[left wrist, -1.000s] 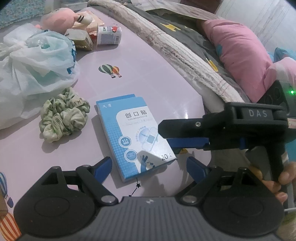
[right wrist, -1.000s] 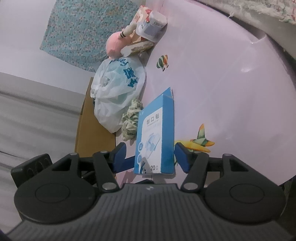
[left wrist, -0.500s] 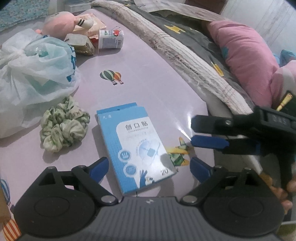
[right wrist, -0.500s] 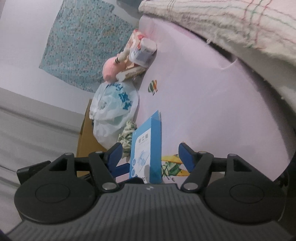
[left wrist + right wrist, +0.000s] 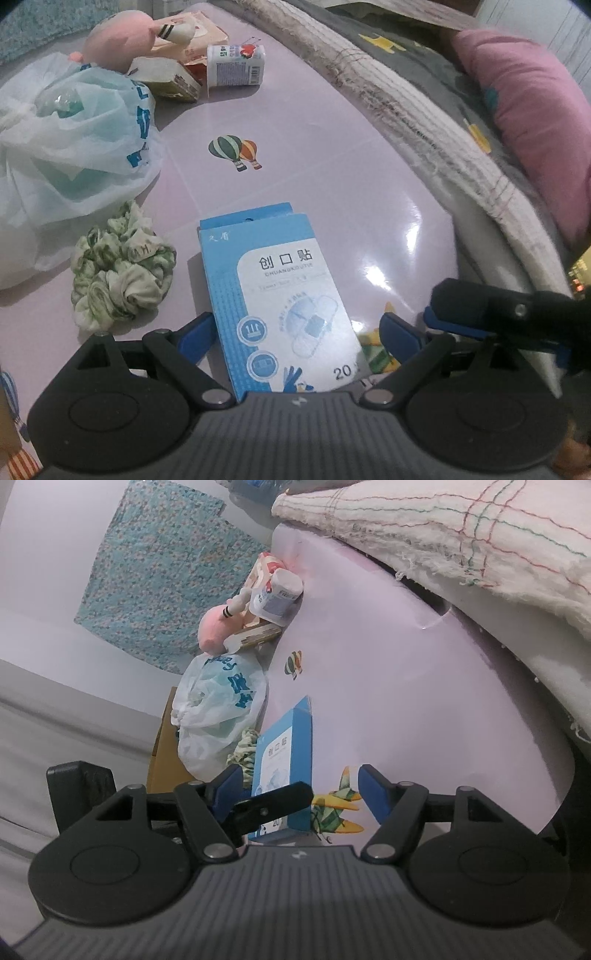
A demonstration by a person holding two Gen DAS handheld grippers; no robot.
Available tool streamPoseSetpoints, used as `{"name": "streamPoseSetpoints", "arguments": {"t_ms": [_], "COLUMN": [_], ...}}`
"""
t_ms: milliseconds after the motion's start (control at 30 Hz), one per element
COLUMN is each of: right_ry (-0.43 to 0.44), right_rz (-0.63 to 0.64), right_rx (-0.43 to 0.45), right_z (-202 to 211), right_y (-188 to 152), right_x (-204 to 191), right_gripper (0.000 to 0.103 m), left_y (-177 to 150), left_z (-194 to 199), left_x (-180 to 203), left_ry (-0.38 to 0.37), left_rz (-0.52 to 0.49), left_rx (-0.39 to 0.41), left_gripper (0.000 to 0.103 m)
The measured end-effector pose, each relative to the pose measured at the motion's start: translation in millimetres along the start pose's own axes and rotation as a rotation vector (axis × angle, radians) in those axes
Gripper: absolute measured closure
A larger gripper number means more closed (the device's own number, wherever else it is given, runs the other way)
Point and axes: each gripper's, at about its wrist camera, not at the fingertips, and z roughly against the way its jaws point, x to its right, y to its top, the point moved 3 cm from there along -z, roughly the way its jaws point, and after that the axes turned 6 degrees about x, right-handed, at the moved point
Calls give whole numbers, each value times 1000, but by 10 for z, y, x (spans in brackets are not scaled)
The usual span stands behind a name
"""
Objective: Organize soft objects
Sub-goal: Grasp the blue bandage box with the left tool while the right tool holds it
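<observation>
A glossy lilac table point(image 5: 332, 155) with balloon stickers point(image 5: 236, 151) fills the middle. At two o'clock lies a grey bedspread point(image 5: 417, 62); at ten o'clock hangs what may be a teal patterned cloth point(image 5: 159, 572).

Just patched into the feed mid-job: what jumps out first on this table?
The blue plaster box lies flat on the pink table, between the open fingers of the left tool. Just left of it sits a crumpled green scrunchie, with a white plastic bag behind that. At the far end, a pink plush toy rests among small cartons; the right tool comes in from the right, open.
</observation>
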Motion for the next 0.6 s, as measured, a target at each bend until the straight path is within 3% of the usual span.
{"name": "streamPoseSetpoints", "arguments": {"t_ms": [200,333,600], "right_ry": [-8,-11,-8], "right_rz": [-7,-11,-14], "right_rx": [6,11,16], "right_z": [13,17,13], "right_y": [-14,-17,-37], "right_x": [25,34,9], "right_gripper": [34,33,33], "left_y": [7,-1,-2], "left_z": [-34,-15,88], "left_x": [46,31,-63], "left_ry": [40,56,28], "left_rz": [-43,-53,-25], "left_rx": [8,27,67], "left_gripper": [9,19,21]}}
